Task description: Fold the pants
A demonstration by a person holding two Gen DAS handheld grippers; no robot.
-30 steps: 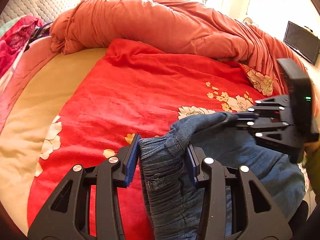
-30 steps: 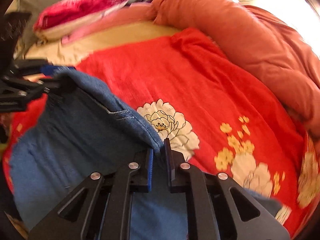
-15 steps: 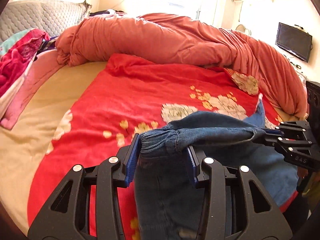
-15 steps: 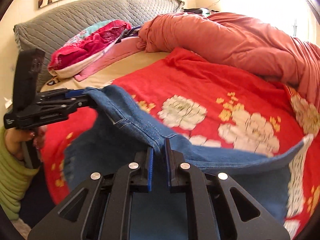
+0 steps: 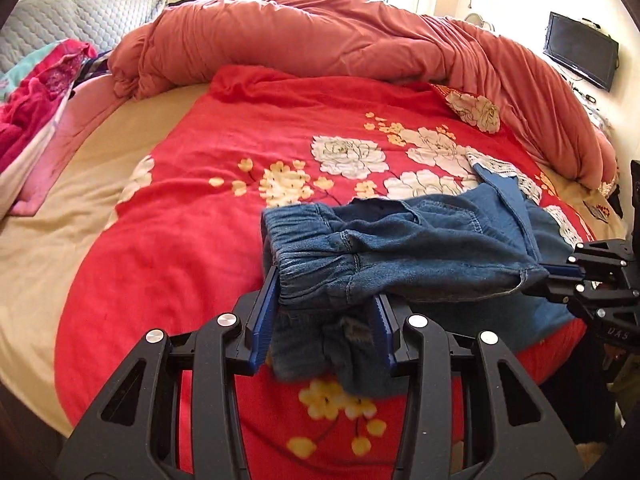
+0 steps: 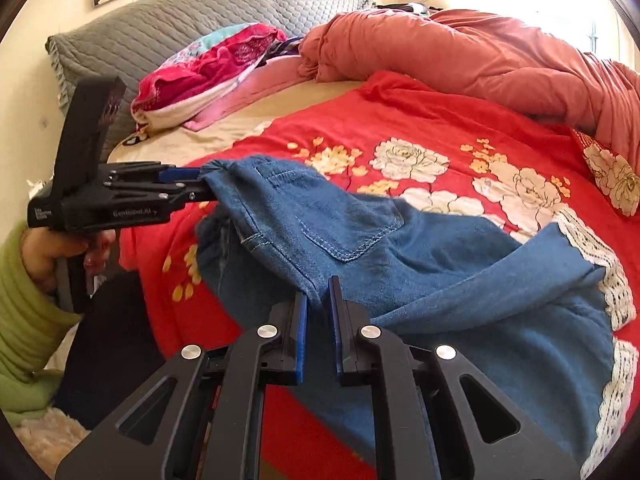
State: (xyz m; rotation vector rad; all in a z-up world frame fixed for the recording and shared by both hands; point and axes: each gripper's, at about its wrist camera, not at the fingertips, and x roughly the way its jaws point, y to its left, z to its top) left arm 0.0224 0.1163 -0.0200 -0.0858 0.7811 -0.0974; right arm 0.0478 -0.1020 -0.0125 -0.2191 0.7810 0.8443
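Observation:
Blue denim pants [image 5: 420, 248] with lace-trimmed leg ends hang between my two grippers above a red floral blanket [image 5: 248, 152]. My left gripper [image 5: 326, 304] is shut on the bunched elastic waistband at one side. In the right wrist view it [image 6: 200, 188] pinches the waistband at the left. My right gripper [image 6: 318, 304] is shut on the other side of the waist of the pants [image 6: 400, 248]. It shows at the right edge of the left wrist view [image 5: 540, 276]. The legs trail onto the blanket [image 6: 420, 120].
A rolled salmon duvet [image 5: 340, 40] lies along the far side of the bed. Pink and red bedding [image 6: 208, 68] and a grey quilted headboard [image 6: 160, 24] are at the head. A TV [image 5: 580, 54] hangs on the right wall. Beige sheet [image 5: 48, 208] shows at left.
Both grippers have lifted and drawn back, pulling the pants toward the bed's near edge. The waistband is now stretched between them and the lace leg ends have come into view.

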